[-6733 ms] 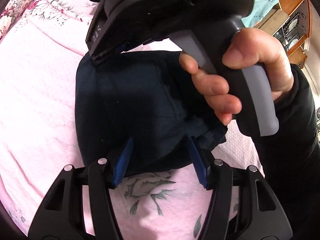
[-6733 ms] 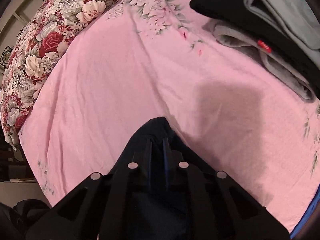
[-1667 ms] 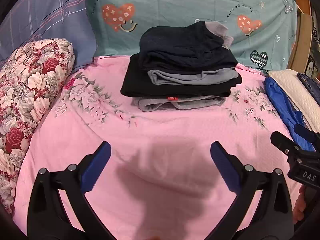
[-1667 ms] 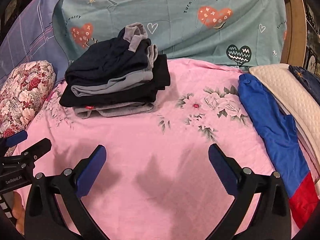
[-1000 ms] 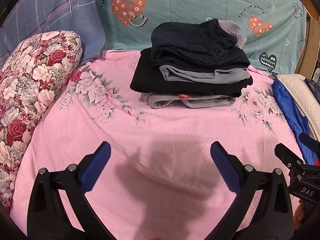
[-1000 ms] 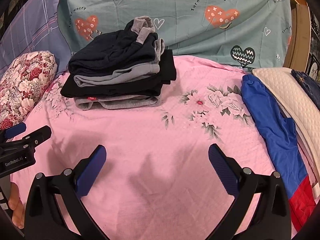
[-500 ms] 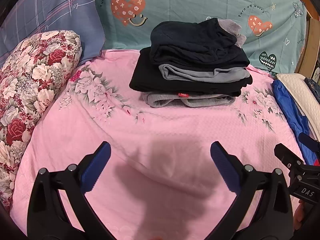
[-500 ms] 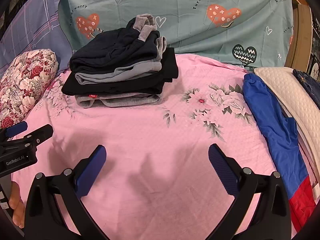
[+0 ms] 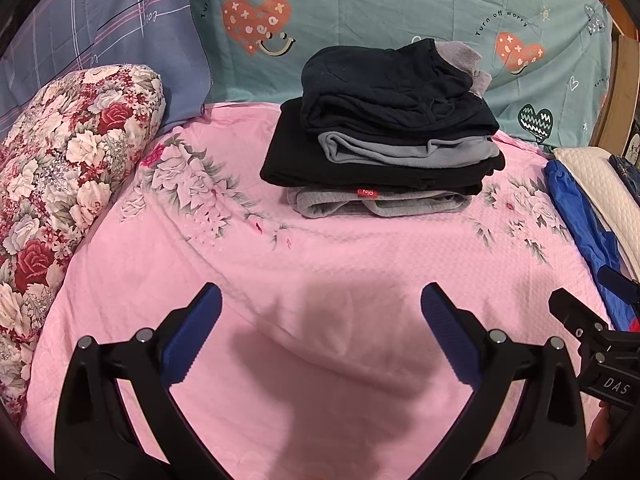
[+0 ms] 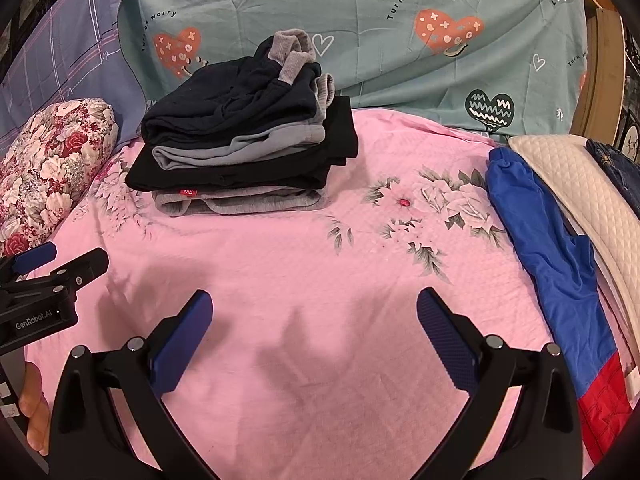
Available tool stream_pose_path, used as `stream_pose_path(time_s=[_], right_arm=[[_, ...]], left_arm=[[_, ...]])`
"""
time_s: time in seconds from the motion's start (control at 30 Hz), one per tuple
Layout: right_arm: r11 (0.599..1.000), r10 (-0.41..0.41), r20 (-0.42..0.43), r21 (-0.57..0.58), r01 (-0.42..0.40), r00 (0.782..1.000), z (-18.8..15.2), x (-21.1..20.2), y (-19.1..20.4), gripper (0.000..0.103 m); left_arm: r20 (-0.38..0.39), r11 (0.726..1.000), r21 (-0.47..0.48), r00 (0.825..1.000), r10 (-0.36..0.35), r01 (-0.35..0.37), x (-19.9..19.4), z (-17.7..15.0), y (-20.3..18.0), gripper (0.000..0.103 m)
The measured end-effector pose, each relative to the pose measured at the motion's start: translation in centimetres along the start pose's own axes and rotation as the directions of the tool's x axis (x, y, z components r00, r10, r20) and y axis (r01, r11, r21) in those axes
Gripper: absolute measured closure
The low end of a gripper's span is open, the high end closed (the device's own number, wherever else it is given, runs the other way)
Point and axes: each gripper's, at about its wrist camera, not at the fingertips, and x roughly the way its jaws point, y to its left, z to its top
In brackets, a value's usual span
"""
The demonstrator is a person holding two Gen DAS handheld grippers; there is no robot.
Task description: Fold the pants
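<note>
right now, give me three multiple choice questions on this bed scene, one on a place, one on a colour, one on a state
1. Where does the stack of folded pants sit?
A. at the far end of the pink bedsheet, before the teal pillowcase
B. on the floral pillow
C. between the left claw's fingers

2. What colour is the garment lying along the right edge of the bed?
A. green
B. blue with a red end
C. yellow

3. How are the two claws?
A. both shut on cloth
B. left open, right shut
C. both open, holding nothing

Answers:
1 A: the stack rests on the sheet just in front of the teal pillowcase.
2 B: the blue garment turns red at its near end.
3 C: the left claw and right claw show spread fingers with only sheet between them.
</note>
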Motion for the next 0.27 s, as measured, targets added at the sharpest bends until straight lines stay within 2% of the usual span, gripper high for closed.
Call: stream_pose_path(time_s=[0.27], right_arm=[[1.0, 0.0, 0.0, 0.0, 0.0, 1.0, -0.01, -0.03, 0.02, 0.001]], left_arm=[[-0.019, 1.0, -0.012, 1.0, -0.011, 0.011, 0.47, 0.0, 0.21, 0.002]])
